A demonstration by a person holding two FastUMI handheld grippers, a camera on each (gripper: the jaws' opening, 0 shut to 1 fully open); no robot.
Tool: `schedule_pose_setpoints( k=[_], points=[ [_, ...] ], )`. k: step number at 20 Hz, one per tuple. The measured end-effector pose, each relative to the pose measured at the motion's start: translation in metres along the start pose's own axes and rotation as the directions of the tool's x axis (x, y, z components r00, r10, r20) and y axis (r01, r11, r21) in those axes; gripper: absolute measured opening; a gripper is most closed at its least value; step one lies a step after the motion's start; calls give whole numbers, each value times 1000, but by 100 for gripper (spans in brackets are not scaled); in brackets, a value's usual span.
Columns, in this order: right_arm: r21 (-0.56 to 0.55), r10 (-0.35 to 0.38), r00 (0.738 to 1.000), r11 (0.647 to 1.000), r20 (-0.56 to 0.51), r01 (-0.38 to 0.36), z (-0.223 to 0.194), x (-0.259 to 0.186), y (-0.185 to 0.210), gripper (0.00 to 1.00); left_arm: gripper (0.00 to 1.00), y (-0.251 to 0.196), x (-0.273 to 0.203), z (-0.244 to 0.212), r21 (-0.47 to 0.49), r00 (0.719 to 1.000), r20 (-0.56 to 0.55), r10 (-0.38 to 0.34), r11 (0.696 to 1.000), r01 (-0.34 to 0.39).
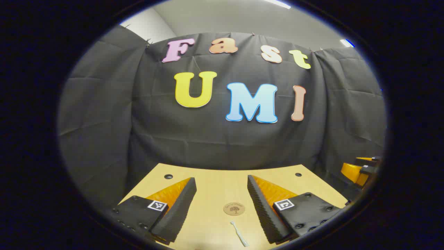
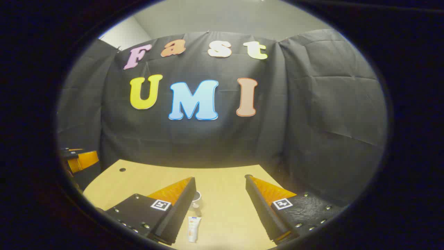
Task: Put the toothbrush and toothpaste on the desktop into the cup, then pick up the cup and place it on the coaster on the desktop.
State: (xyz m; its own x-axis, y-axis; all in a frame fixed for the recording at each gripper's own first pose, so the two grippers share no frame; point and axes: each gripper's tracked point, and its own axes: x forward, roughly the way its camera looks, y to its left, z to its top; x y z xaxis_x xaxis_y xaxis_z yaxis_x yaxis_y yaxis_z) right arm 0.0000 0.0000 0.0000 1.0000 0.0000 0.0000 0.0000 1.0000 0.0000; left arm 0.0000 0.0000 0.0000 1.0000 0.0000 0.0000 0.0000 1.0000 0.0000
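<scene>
**Both grippers raised, nothing picked up yet**

I have both grippers up above the near edge of the desk, jaws spread wide and empty. From this height I can look over the things before choosing a first grasp.

In the left gripper view, the left gripper frames the coaster, a small round wooden disc lying flat between its fingers. The toothbrush lies just nearer than it, white and thin, angled slightly. At the far right I see part of the other gripper, orange and black.

In the right gripper view, the right gripper has the toothpaste lying flat near its left finger. The cup stands just beyond the tube, partly hidden by that finger.

My read: the left is better placed for the brush, the right for the tube and cup. The brush lies low on the desk, so pinching it will need a careful descent.
</scene>
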Motion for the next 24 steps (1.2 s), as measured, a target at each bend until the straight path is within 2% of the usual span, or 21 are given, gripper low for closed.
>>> schedule_pose_setpoints(
  k=[4, 7, 8, 9, 15, 16, 18, 19, 24],
  points=[
    [-8, 72, 997, 997, -31, -72, -5, 17, 12, 91, 94, -8, 9, -7, 7, 1000, -16, 21, 1000, -21],
    [-3, 99, 995, 995, -29, -99, -5, 23, 18, 91, 96, -7, 14, -7, 20, 999, -12, 36, 999, -36],
    [-4, 105, 994, 994, -28, -105, -3, 25, 18, 91, 94, -9, 14, -6, 18, 999, -12, 36, 999, -36],
    [-7, 108, 994, 994, -28, -108, -4, 26, 18, 91, 96, -11, 14, -6, 19, 999, -12, 33, 999, -33],
    [2, 107, 994, 994, -22, -107, -5, 28, 19, 91, 94, -18, 23, -5, 38, 1000, -14, 11, 999, -10],
    [-3, 104, 994, 995, -26, -104, -6, 29, 19, 91, 96, -18, 25, -8, 36, 1000, -23, 6, 999, -5],
    [-14, 100, 994, 995, -42, -101, -13, 29, 20, 91, 94, -21, 30, -18, 29, 998, -56, -5, 1000, 7],
    [-13, 105, 993, 994, -60, -106, -19, 31, 22, 91, 96, -22, 32, -23, 26, 997, -77, -10, 1000, 12],
    [13, 142, 977, 990, -159, -142, -47, 40, 35, 91, 96, -28, 39, -58, 38, 982, -186, -29, 999, 37]
  ],
)
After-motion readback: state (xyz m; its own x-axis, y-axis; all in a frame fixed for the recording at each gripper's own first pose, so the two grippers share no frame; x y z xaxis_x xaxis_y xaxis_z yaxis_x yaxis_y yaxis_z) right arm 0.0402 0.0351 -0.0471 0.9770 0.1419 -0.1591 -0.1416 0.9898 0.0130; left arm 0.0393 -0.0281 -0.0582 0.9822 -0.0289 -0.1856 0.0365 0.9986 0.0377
